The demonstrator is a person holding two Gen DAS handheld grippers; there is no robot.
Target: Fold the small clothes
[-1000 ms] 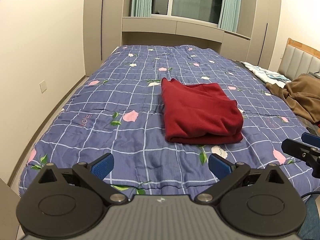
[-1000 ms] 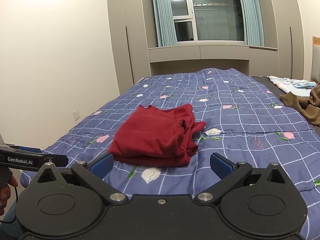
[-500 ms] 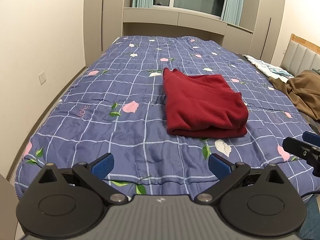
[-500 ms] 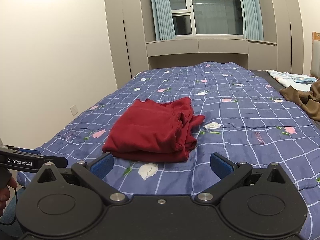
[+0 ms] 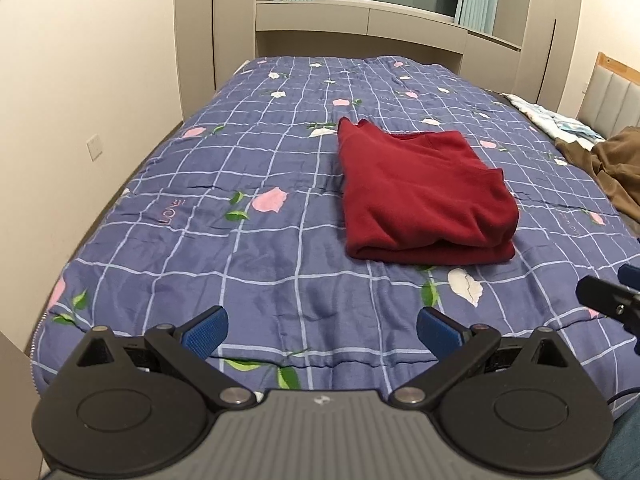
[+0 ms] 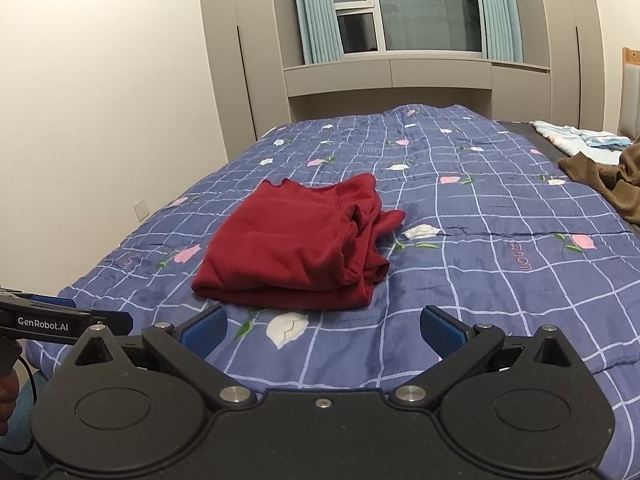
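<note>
A dark red garment (image 5: 424, 196) lies folded in a stacked rectangle on the blue checked floral bedspread (image 5: 248, 184). In the right wrist view the garment (image 6: 296, 244) shows loose ruffled edges on its right side. My left gripper (image 5: 322, 330) is open and empty, held above the bed's near edge, short of the garment. My right gripper (image 6: 322, 330) is open and empty too, just in front of the garment's near fold. Each gripper shows at the edge of the other's view: the right one (image 5: 608, 300) and the left one (image 6: 68, 320).
A brown garment (image 5: 616, 168) and a light blue cloth (image 5: 560, 120) lie at the bed's right side by the headboard (image 5: 616, 96). A wall (image 5: 80, 120) runs along the left of the bed. Cabinets and a window stand beyond its far end.
Both grippers have moved closer to the bed and tilted down, so the garment sits larger and nearer in both views. Both stay open and empty. The garment has not moved.
</note>
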